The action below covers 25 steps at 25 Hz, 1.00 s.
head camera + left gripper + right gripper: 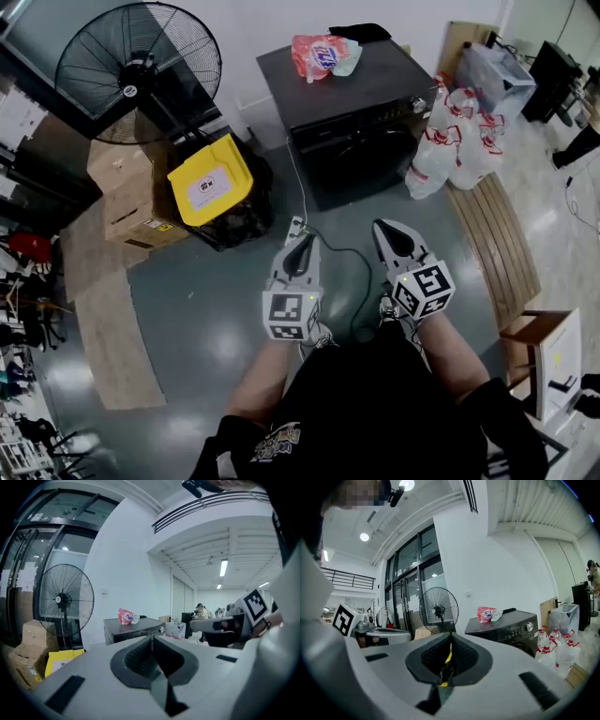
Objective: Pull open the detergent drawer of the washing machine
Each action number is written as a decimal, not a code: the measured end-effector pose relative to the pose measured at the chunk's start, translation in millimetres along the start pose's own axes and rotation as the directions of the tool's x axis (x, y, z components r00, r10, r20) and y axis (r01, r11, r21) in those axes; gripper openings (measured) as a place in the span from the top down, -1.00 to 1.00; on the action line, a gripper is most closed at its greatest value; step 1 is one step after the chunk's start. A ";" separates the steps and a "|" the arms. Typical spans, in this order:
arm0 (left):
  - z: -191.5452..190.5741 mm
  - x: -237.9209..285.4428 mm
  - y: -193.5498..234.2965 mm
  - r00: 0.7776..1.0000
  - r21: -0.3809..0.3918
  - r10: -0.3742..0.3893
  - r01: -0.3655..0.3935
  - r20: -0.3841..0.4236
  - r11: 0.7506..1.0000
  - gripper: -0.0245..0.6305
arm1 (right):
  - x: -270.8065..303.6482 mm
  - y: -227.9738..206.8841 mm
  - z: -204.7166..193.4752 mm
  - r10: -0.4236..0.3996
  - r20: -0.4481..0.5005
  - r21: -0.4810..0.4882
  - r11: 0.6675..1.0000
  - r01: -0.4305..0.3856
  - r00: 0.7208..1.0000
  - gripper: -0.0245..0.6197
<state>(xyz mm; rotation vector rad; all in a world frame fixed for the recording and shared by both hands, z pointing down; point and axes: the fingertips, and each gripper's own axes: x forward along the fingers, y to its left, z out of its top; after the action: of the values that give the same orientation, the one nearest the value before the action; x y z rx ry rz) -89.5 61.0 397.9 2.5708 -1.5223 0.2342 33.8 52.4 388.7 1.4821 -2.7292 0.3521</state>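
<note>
Well ahead of the person, the black washing machine point(352, 122) is standing against the white wall. Its detergent drawer is sitting somewhere on the dark front panel, too small to tell apart from the rest of it. A pink detergent bag point(319, 54) is lying on the machine's top, near the back edge. The left gripper point(298, 230) and the right gripper point(382, 230) are hovering side by side over the grey floor point(206, 309), both pointing roughly toward the machine and well apart from it. The left gripper view is showing its jaws pressed together at the tip with nothing between them. The right gripper view is showing the same, jaws closed and empty. A large pedestal fan point(139, 70) is standing to the left of the machine, with a yellow bin point(211, 178) and cardboard boxes point(127, 202) below it. White jugs point(450, 141) are clustering just beside the machine's right side. A dark cable point(352, 258) is trailing across the floor between the two grippers.
</note>
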 end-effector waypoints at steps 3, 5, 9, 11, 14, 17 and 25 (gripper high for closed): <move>0.0 6.2 -3.5 1.000 -0.003 0.005 -0.005 -0.002 1.000 0.88 | 1.1 -6.9 0.5 0.010 0.002 0.005 1.000 -0.010 1.000 0.72; -0.3 11.7 -5.4 1.000 -0.004 0.008 -0.008 -0.005 1.000 0.88 | 2.8 -12.2 0.4 0.018 0.001 0.006 1.000 -0.018 1.000 0.68; 0.6 26.1 -10.0 1.000 -0.006 0.021 -0.021 -0.010 1.000 0.86 | 7.6 -27.3 0.5 0.036 -0.004 0.010 0.999 -0.036 0.999 0.60; 1.2 35.1 -12.7 0.999 -0.008 0.030 -0.030 -0.011 1.000 0.70 | 10.6 -36.6 1.3 0.046 -0.008 0.012 0.999 -0.046 0.999 0.55; 1.8 48.2 -15.9 0.999 -0.013 0.052 -0.052 -0.012 0.999 0.54 | 15.4 -49.5 3.6 0.070 -0.011 0.007 0.998 -0.070 0.997 0.49; 4.1 61.3 -20.4 0.996 -0.016 0.083 -0.083 -0.009 0.996 0.39 | 19.8 -63.2 9.3 0.102 -0.013 -0.004 0.995 -0.102 0.995 0.43; 16.4 92.1 -51.9 0.985 -0.013 0.171 -0.171 0.002 0.985 0.19 | 18.5 -105.6 23.5 0.199 -0.022 -0.028 0.980 -0.199 0.980 0.28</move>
<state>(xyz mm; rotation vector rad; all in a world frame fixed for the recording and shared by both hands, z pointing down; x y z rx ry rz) 0.8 3.6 398.5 2.4332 -1.7410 0.2388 113.4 -23.2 387.9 1.1948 -2.8610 0.3244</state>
